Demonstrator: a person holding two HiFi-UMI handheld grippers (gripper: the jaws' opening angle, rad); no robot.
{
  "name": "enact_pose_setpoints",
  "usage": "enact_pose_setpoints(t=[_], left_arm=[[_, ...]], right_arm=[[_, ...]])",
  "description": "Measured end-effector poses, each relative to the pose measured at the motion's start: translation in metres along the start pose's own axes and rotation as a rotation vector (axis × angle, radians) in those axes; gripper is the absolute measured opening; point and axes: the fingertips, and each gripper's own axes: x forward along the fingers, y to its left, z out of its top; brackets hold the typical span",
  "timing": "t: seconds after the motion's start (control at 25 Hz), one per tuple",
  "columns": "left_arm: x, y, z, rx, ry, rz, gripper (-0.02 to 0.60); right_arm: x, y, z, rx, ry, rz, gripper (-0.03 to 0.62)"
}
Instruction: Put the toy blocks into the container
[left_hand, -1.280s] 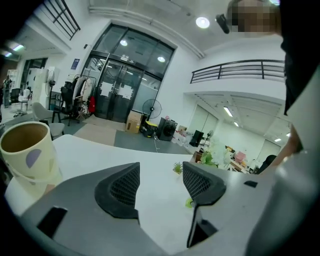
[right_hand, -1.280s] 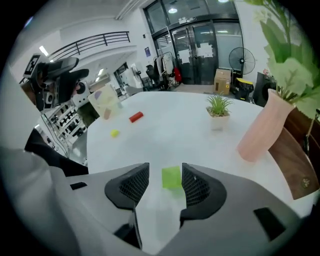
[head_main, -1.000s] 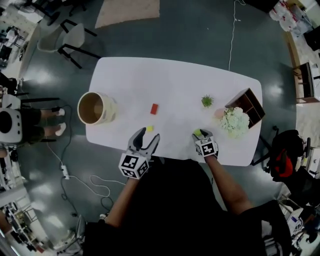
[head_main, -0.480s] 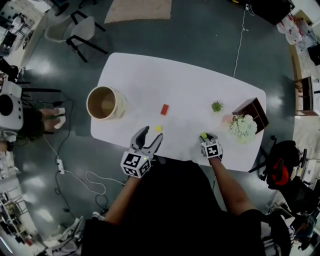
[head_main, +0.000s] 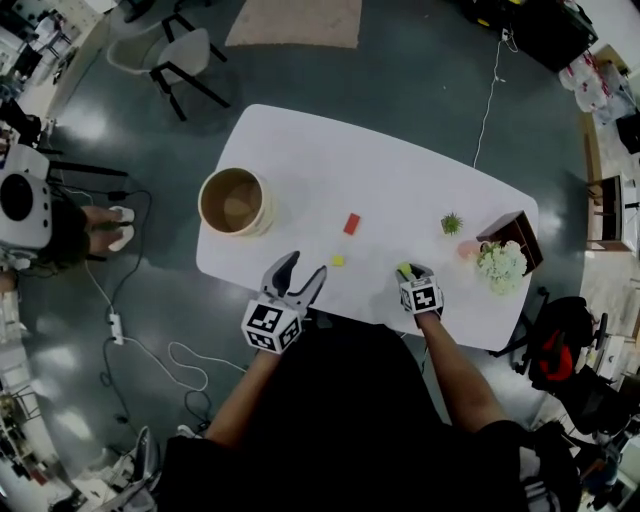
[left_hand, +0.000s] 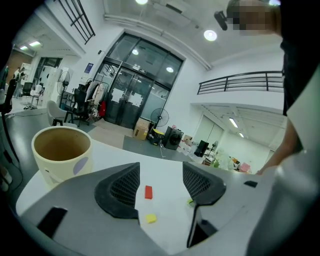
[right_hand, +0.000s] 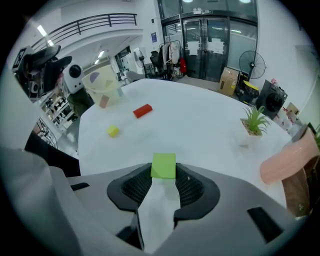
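Note:
A light green block (right_hand: 163, 165) sits pinched between the pads of my right gripper (right_hand: 163, 173), shut on it just above the white table's near edge (head_main: 404, 268). My left gripper (head_main: 302, 268) is open and holds nothing; through its jaws (left_hand: 160, 175) I see a yellow block (left_hand: 150, 218) and a red block (left_hand: 148, 192) lying on the table. The yellow block (head_main: 338, 260) is just right of the left fingertips, and the red block (head_main: 351, 223) lies farther in. The round beige container (head_main: 262, 215) stands upright at the table's left end (left_hand: 61, 152).
On the white table (head_main: 400, 180), a small potted plant (head_main: 452, 223), a pink object (head_main: 467, 249), white flowers (head_main: 503, 262) and a brown box (head_main: 517, 232) crowd the right end. A chair (head_main: 185, 55) stands beyond the table, a seated person (head_main: 60, 225) at left.
The right jaws have narrowed onto the green block. The head view has shifted, so the table sits more to the right in the picture. The left gripper stays open near the yellow block.

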Motion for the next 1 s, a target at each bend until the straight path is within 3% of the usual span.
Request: enact_pose_setpoints(t=[0.32,0.48,1.0], left_arm=[[-0.034,0.037,0.008,-0.009,-0.045,0.023,0.244],[-0.05,0.054,0.016,-0.019,-0.079,0.035,0.244],[-0.097,0.101,0.041,0.016,-0.152,0.068,0.244]], right_arm=[[0.009,0.032,0.057,-0.03,-0.037,0.027,0.137],[-0.001,0.038,0.098,-0.048,-0.084,0.0,0.138],[0.007,0.093,0.202,-0.159,-0.16,0.027,0.138]])
